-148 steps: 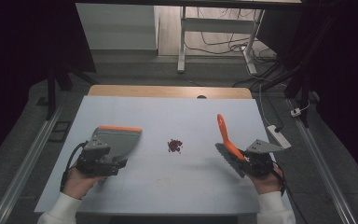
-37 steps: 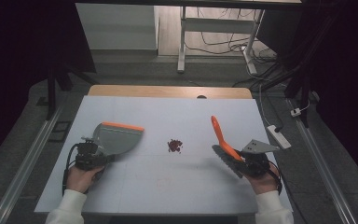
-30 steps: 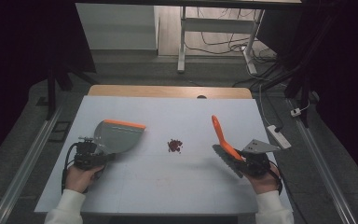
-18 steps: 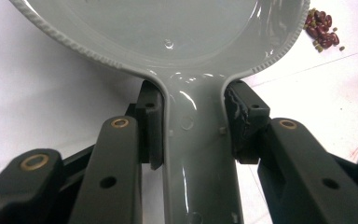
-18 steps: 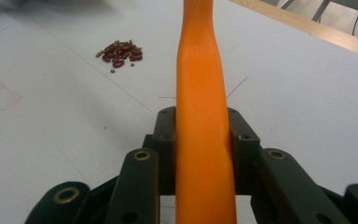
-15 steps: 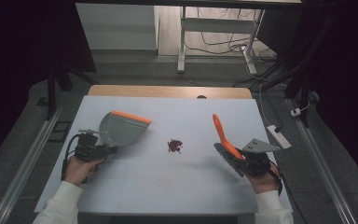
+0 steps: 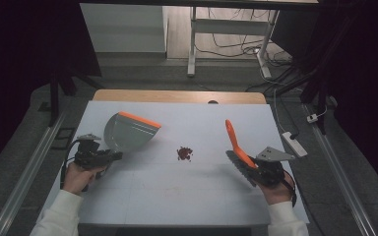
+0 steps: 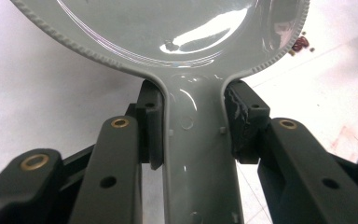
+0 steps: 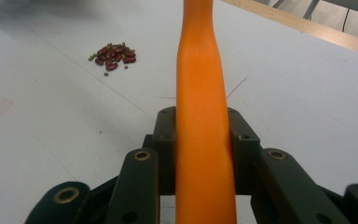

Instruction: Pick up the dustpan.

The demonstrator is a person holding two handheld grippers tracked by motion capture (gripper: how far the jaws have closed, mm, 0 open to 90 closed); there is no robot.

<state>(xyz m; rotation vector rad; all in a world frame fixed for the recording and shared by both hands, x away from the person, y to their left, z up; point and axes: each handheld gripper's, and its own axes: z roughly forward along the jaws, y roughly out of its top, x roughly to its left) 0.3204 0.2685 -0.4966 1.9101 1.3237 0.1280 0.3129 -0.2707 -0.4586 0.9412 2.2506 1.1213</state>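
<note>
Since the earlier frames the grey dustpan [image 7: 128, 133] has tipped up, its orange front edge now raised and turned toward the far side of the white surface [image 7: 187, 196], and the left tool [image 7: 94, 156] has drifted a little toward the left edge; the right tool [image 7: 256, 169] has kept its place. In the left gripper view the jaws are clamped on the dustpan's grey handle [image 8: 198, 158], one pad pressed against each side, with the pan's ribbed rim spreading out above them. In the right gripper view the jaws are likewise pressed against the orange handle of the brush [image 9: 204, 140], which runs straight up between them; from the high view the brush [image 7: 236, 145] slants up and away from the hand, and what look like dark bristles sit low near the tool, though that part is too dim to be sure. A small heap of dark red beans [image 7: 184, 153] lies on the surface between the two tools, apart from both dustpan and brush.
</note>
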